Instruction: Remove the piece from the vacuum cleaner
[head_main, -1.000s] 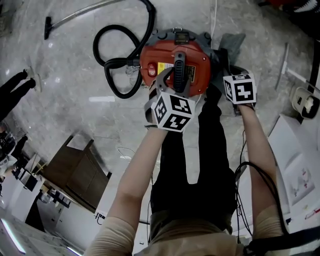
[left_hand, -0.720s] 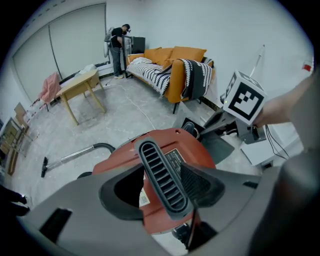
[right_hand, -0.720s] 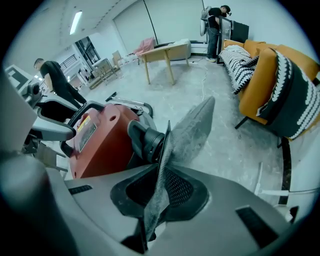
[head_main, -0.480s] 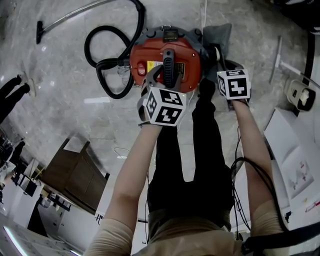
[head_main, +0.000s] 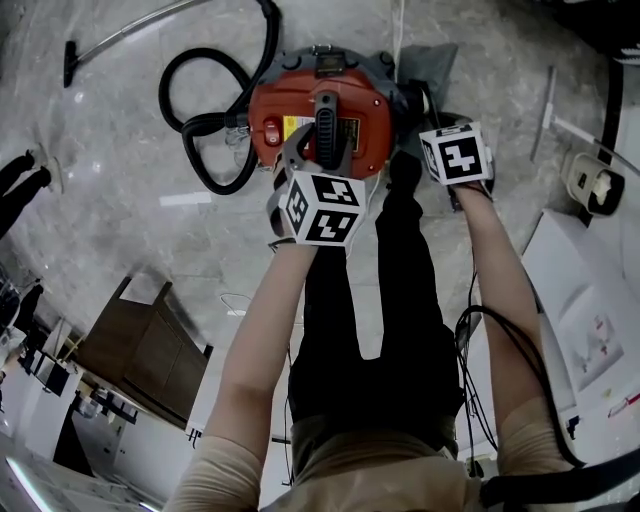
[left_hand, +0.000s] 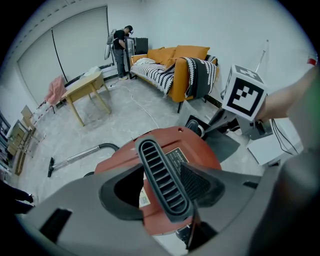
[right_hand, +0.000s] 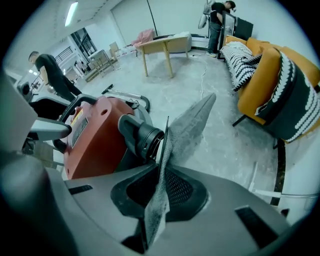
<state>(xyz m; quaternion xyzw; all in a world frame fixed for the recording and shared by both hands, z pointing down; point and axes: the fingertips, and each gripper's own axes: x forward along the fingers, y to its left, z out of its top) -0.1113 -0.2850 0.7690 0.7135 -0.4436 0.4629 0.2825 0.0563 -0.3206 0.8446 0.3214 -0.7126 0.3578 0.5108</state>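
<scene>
Floor (head_main: 120, 200): pale marbled stone, bare round the person's feet and out toward 9 o'clock
Right gripper (right_hand: 162, 200): jaws have just been closing; the pads now pinch the grey fabric piece (right_hand: 192, 122) near its lower end
Left gripper (left_hand: 162, 195): jaws apart, straddling the ribbed handle (head_main: 328, 128), right pad against it and a gap at the left pad
Piece: at 2 o'clock of the vacuum cleaner (head_main: 272, 100), its stiff edge just beside the black port (right_hand: 142, 137); whether it is seated there I cannot tell
Doing it well: I judge the left should steady the body by the handle while the right draws the piece straight off along the port's line, gripping firmly, since thin cloth may slip or tear
Edges: the port's rim could snag that stiff edge if the pull slants
Room: open floor beyond the piece toward 1 o'clock; the hose (head_main: 215, 122) coils at 9 o'clock of the body, off the pull's path; the sofa (right_hand: 257, 90) stands well apart
</scene>
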